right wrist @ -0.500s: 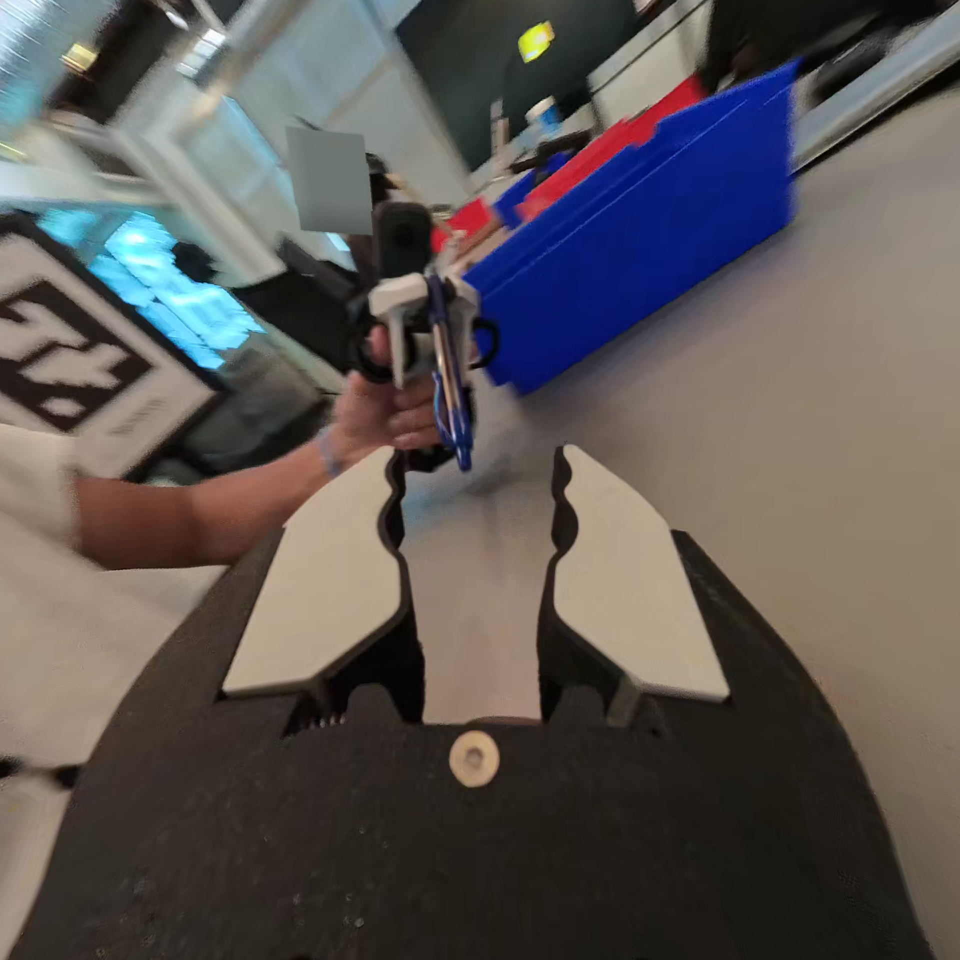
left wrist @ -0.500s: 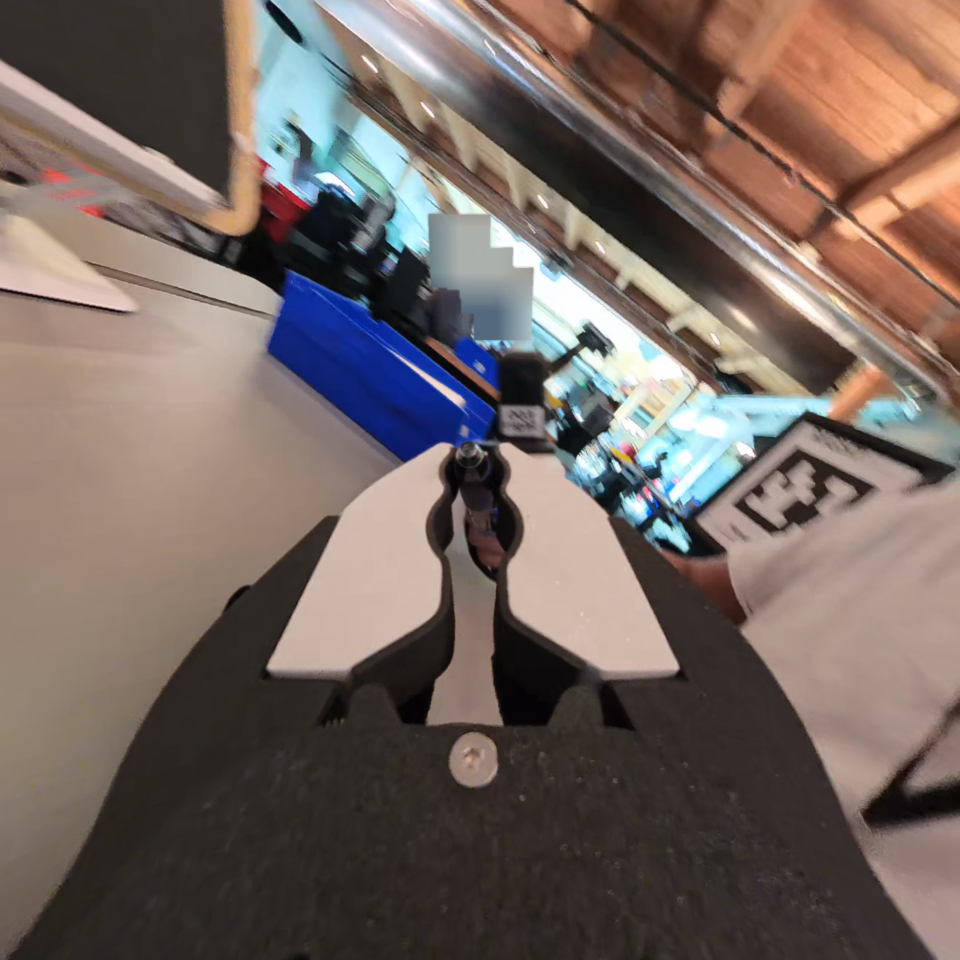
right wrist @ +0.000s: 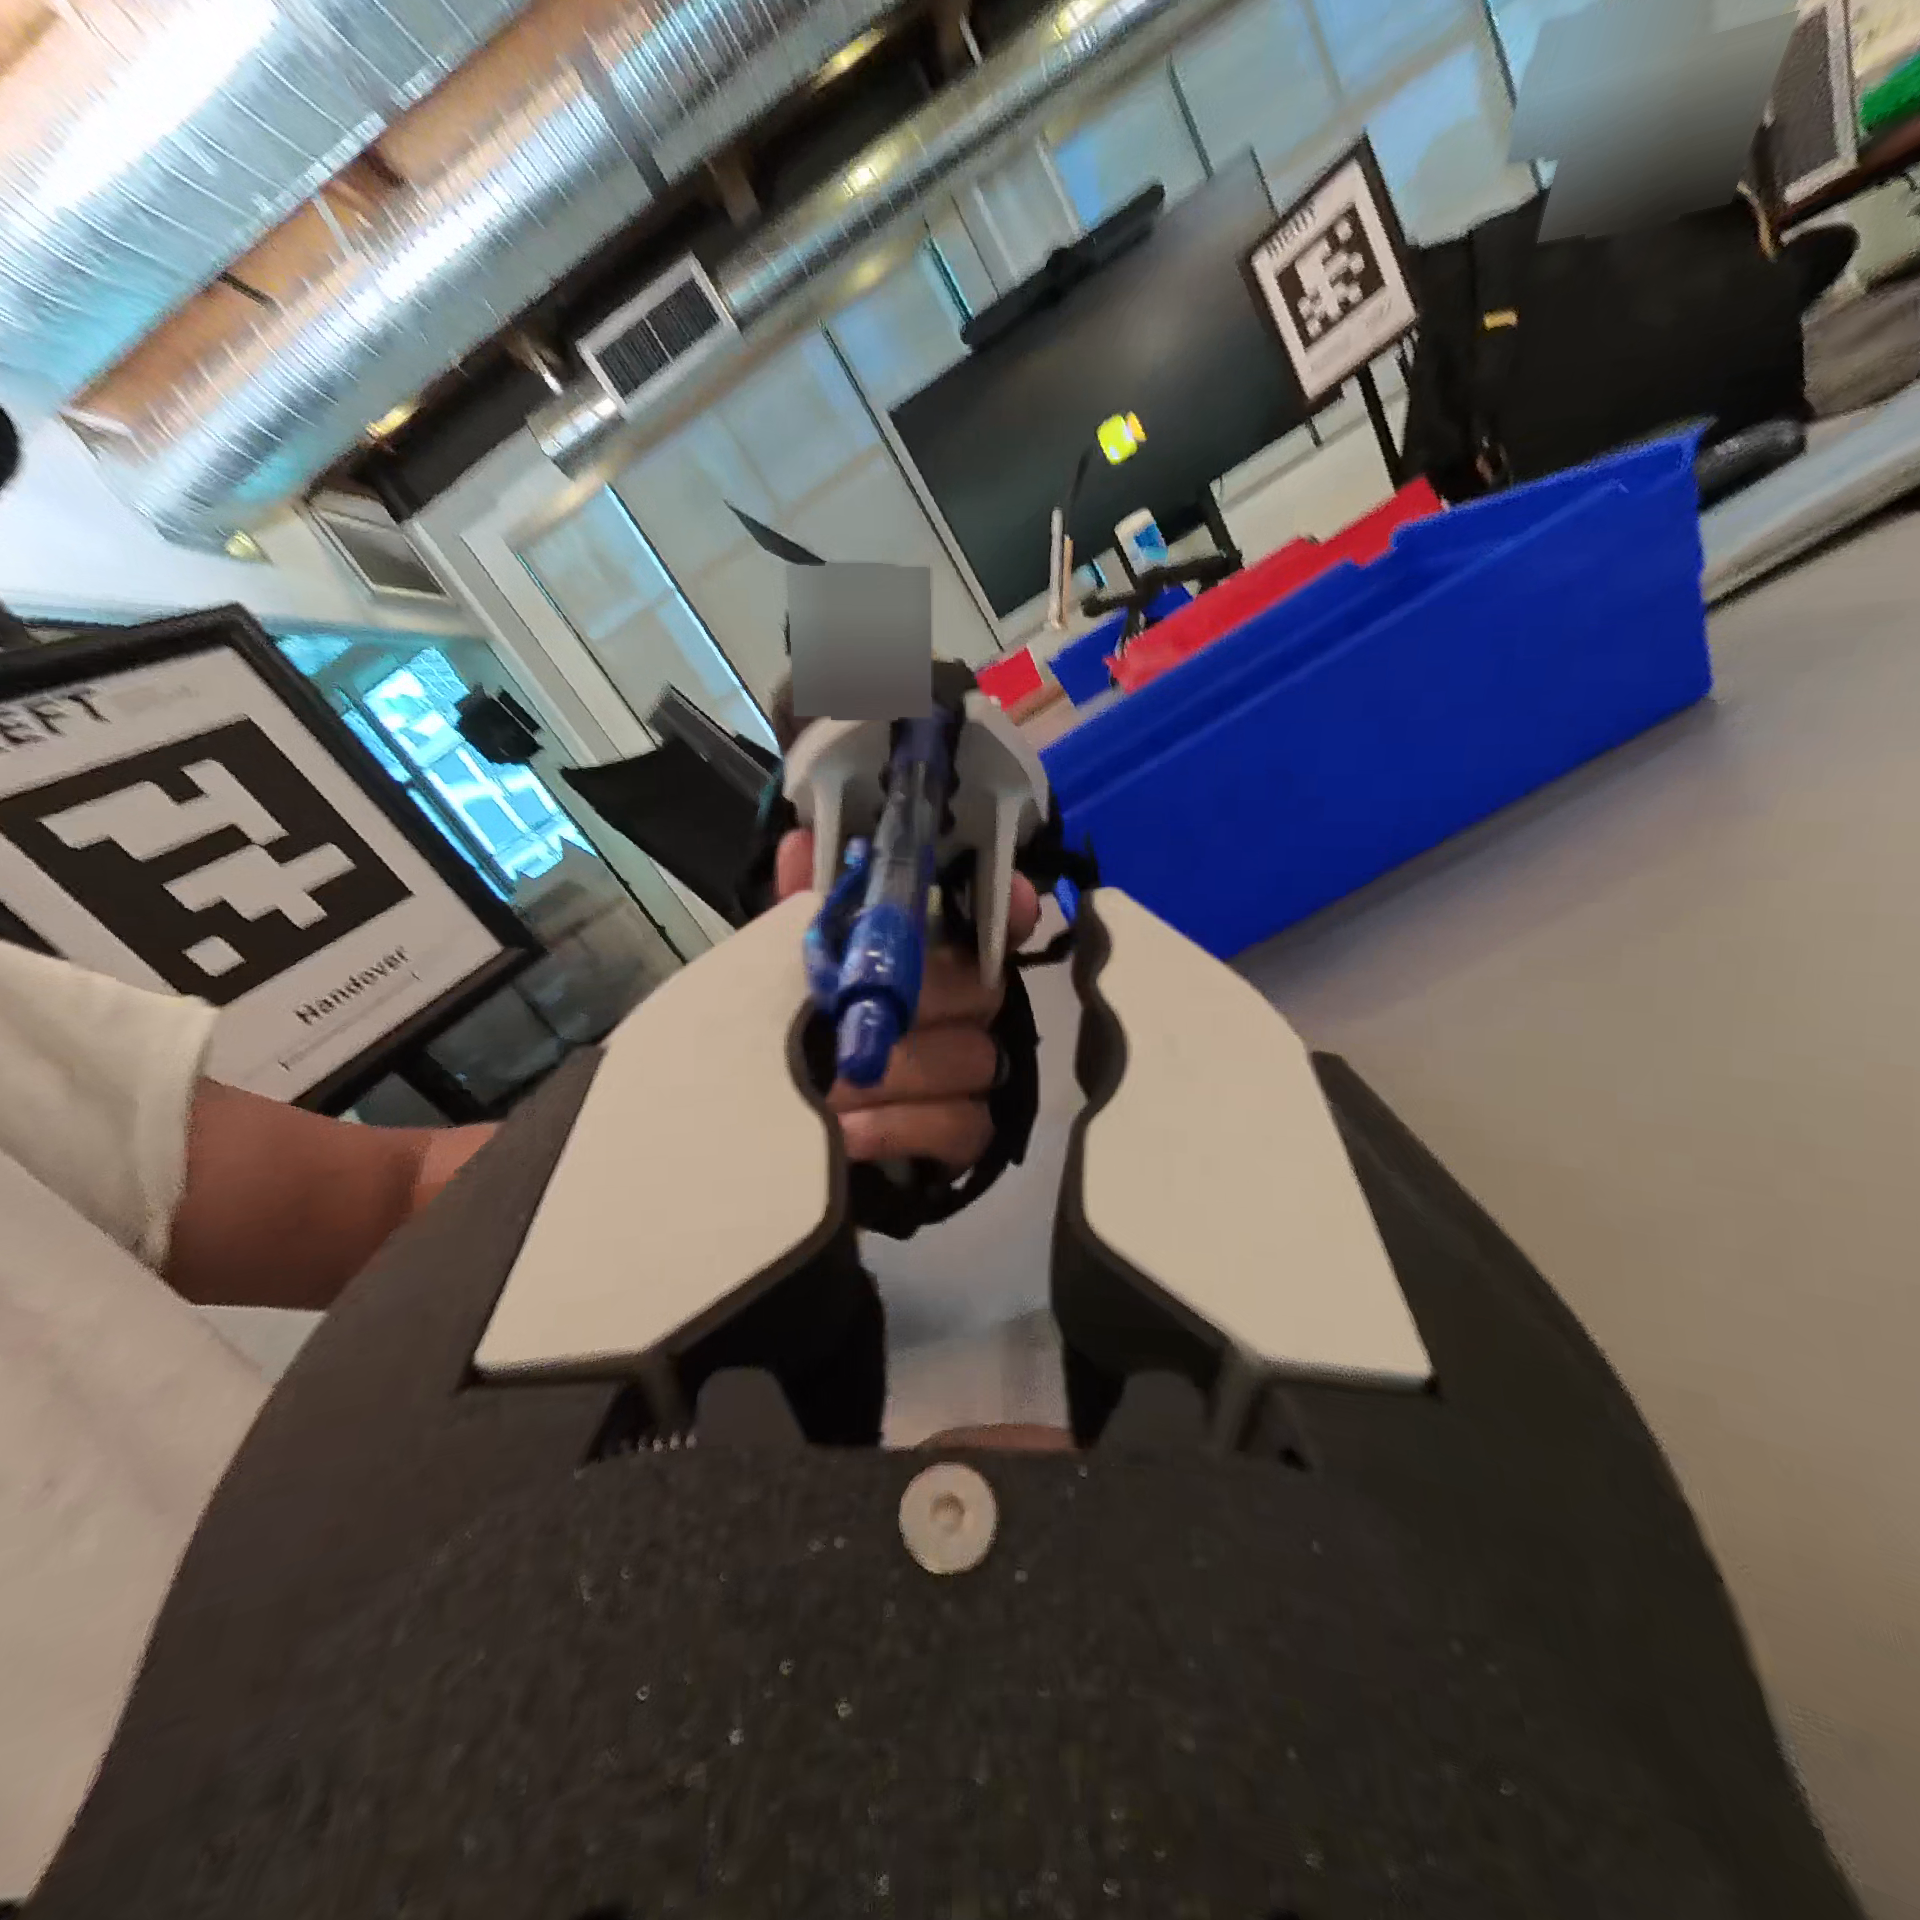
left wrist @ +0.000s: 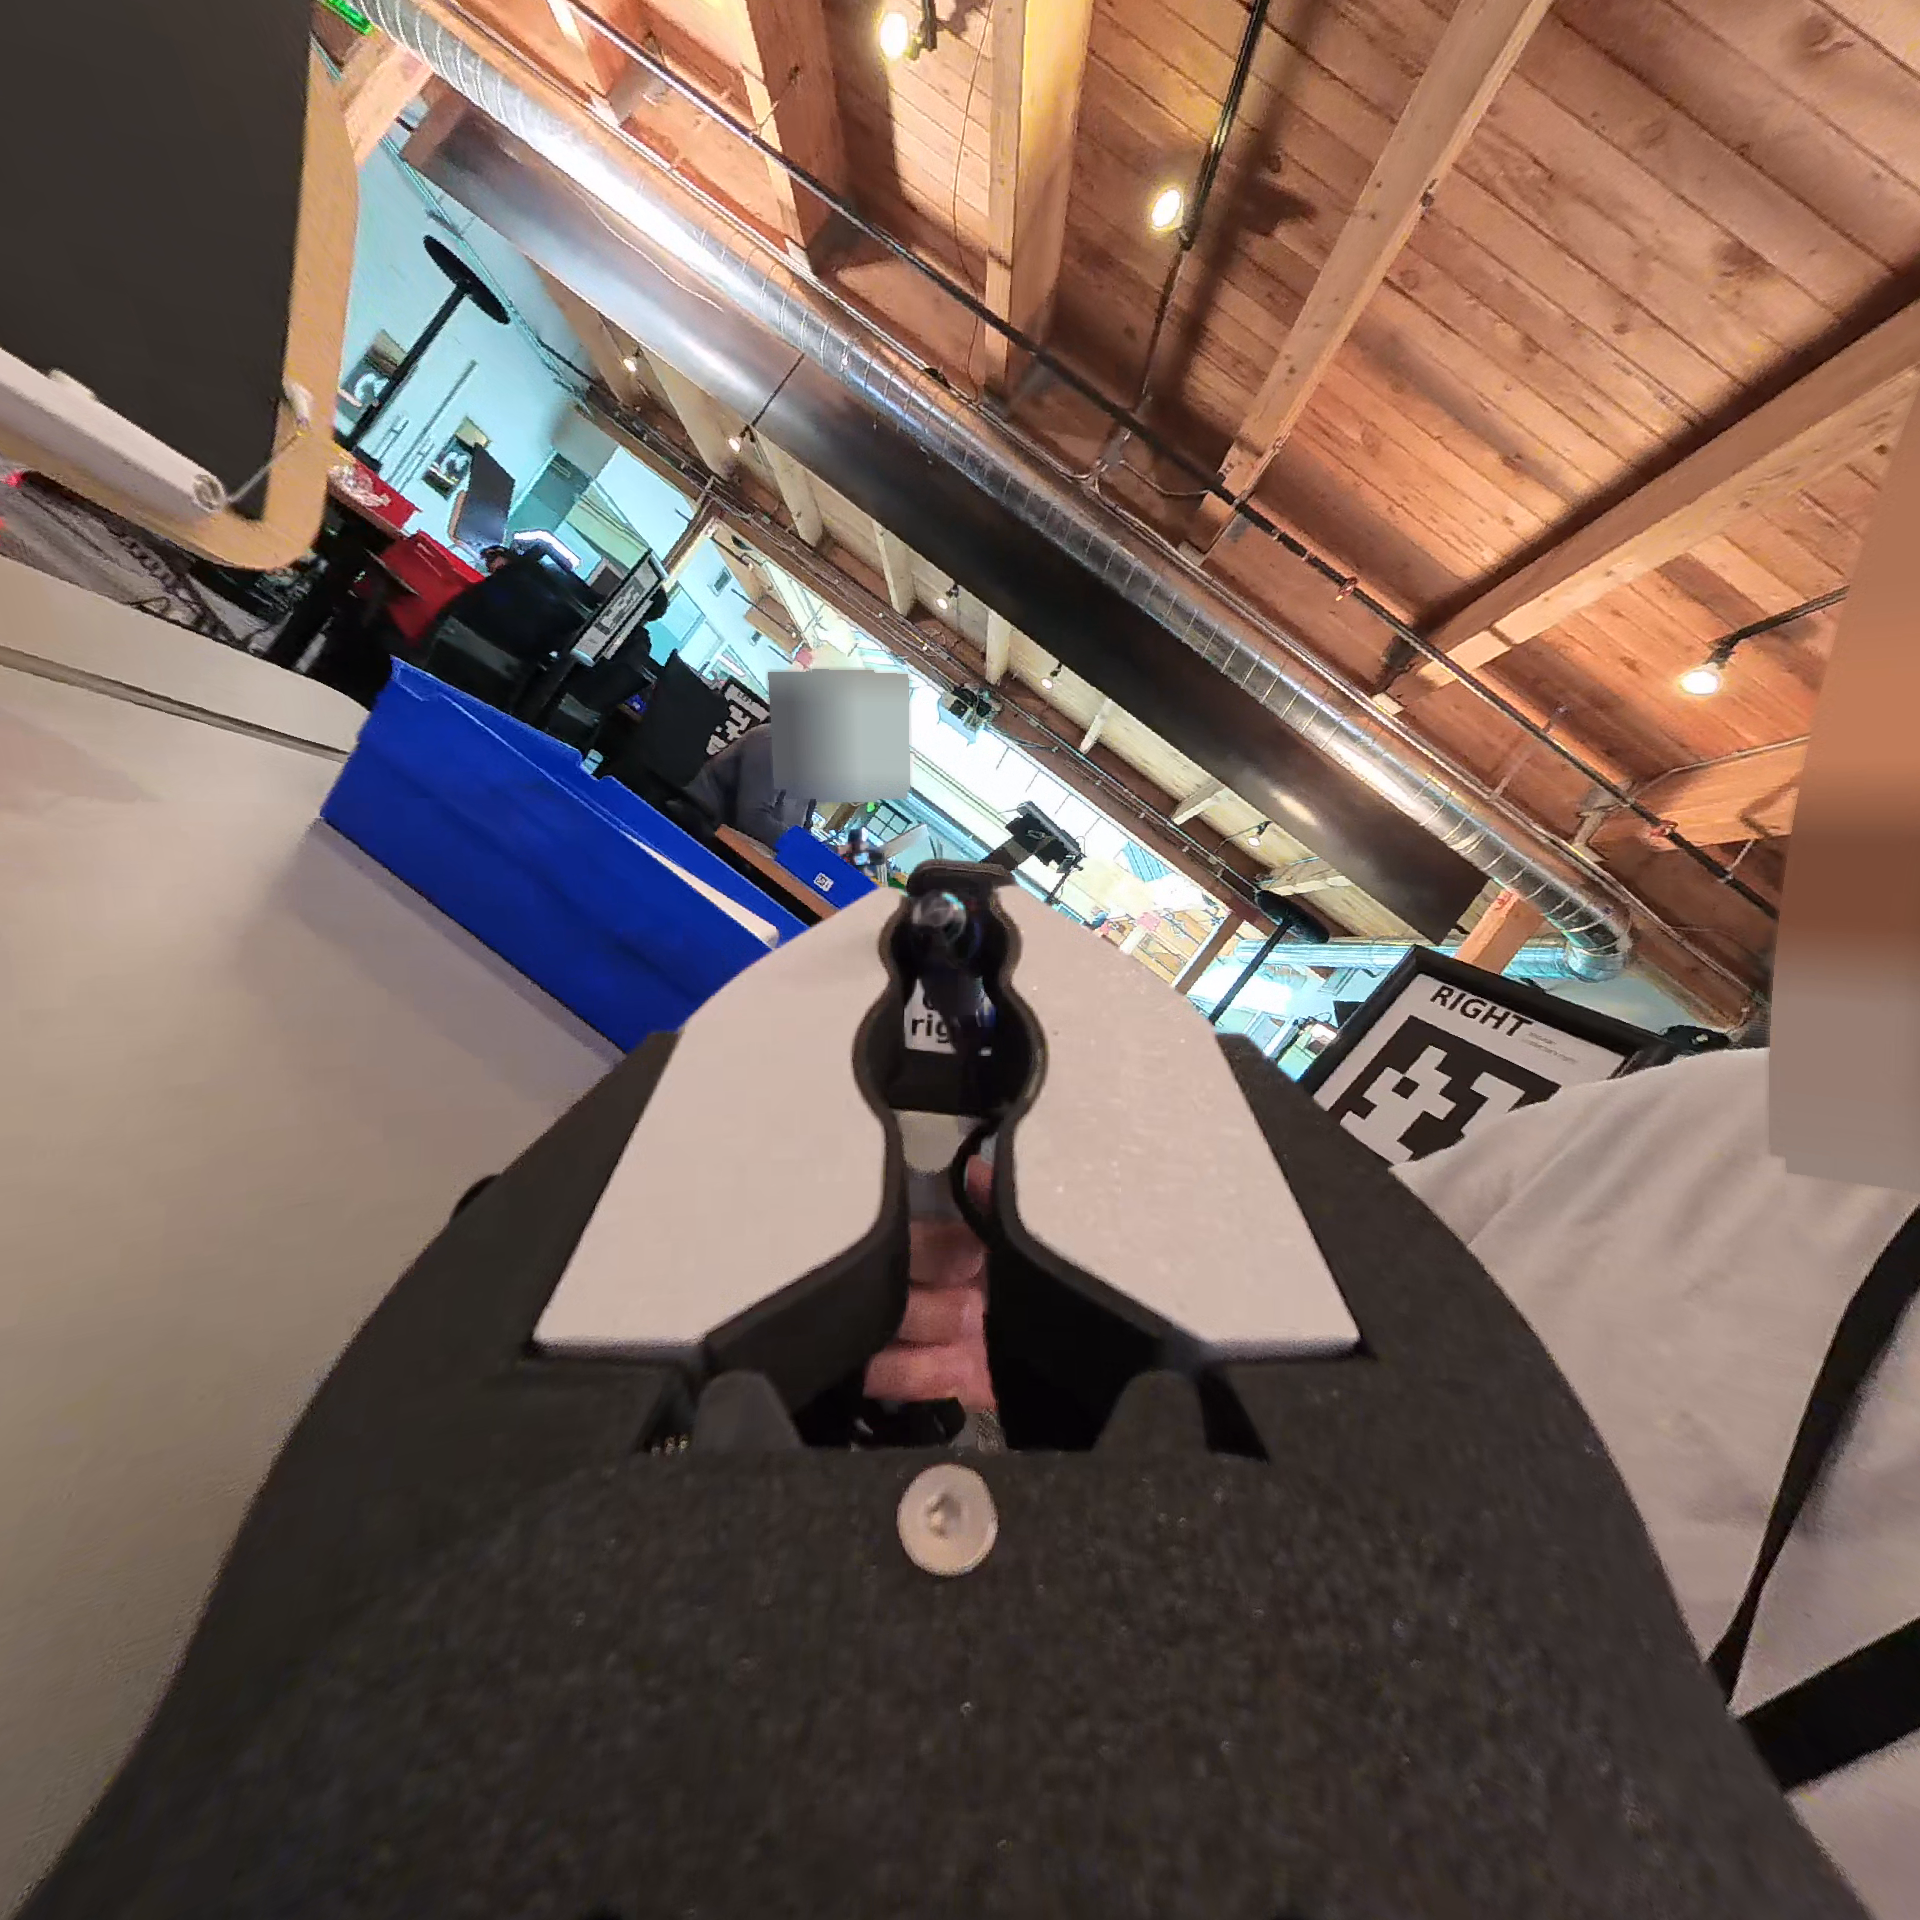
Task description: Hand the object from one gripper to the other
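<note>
Left gripper (right wrist: 906, 831) clamps a blue pen (right wrist: 875, 940); right gripper (right wrist: 940, 961) is wide open, its fingers flanking the pen's tip.

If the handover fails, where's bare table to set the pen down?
The grey table is bare right of the right gripper, up to the blue bin. It is crowded between that gripper's open fingers: the pen, the left gripper shut on it, and the hand.
</note>
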Tool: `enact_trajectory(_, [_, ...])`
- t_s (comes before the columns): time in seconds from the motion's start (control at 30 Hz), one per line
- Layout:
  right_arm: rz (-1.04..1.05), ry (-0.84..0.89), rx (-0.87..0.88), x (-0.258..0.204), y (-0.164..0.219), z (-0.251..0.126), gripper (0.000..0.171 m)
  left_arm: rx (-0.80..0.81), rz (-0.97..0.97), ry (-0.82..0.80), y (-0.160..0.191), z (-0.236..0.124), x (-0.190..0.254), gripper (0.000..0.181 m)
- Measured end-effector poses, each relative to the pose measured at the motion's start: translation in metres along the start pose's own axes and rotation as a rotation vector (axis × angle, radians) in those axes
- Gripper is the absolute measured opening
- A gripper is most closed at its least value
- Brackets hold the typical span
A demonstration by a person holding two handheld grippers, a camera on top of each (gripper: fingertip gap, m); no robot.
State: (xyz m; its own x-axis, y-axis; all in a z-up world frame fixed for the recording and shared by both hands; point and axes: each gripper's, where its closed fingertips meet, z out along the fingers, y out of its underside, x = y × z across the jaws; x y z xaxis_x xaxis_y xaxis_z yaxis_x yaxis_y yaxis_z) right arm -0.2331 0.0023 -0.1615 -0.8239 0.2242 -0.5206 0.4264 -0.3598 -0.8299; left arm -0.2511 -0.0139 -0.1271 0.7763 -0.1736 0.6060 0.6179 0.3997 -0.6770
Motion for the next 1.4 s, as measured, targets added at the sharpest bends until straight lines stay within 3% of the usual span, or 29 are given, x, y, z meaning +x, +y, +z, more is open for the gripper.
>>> enact_trajectory(0.17, [0.019, -0.082, 0.051, -0.015, -0.011, -0.008, 0.033, -0.003, 0.031, -0.020, 0.003, 0.003, -0.002, 0.011])
enact_trajectory(0.27, [0.052, -0.083, 0.033, -0.011, -0.010, -0.010, 0.016, -0.015, 0.046, -0.019, 0.006, 0.005, 0.001, 0.010])
enact_trajectory(0.5, [0.123, -0.080, -0.043, -0.006, -0.005, -0.015, 0.015, -0.071, 0.153, -0.082, 0.012, 0.006, -0.002, 0.011])
enact_trajectory(0.7, [0.102, -0.070, -0.088, -0.007, -0.005, -0.020, 0.014, -0.112, 0.085, -0.026, 0.018, 0.007, 0.000, 0.011])
enact_trajectory(0.83, [0.120, -0.068, -0.111, -0.002, -0.006, -0.027, 0.015, -0.143, 0.108, -0.046, 0.013, -0.001, -0.006, 0.030])
enact_trajectory(0.9, [0.085, -0.051, -0.151, 0.003, -0.005, -0.033, 0.015, -0.216, 0.194, -0.073, 0.015, -0.008, -0.010, 0.040])
enact_trajectory(1.0, [-0.008, -0.009, -0.280, 0.014, 0.005, -0.043, 0.015, -0.460, 0.317, -0.107, 0.041, -0.021, -0.021, 0.054])
enact_trajectory(1.2, [-0.076, -0.047, -0.570, 0.019, 0.034, -0.061, 0.015, -0.724, 0.471, -0.056, 0.089, -0.023, -0.020, 0.052])
enact_trajectory(1.3, [-0.141, -0.034, -0.641, 0.024, 0.045, -0.065, 0.015, -0.934, 0.731, -0.170, 0.115, -0.030, -0.038, 0.040])
enact_trajectory(1.4, [-0.175, -0.033, -0.679, 0.022, 0.051, -0.064, 0.015, -1.032, 0.936, -0.259, 0.125, -0.027, -0.045, 0.036])
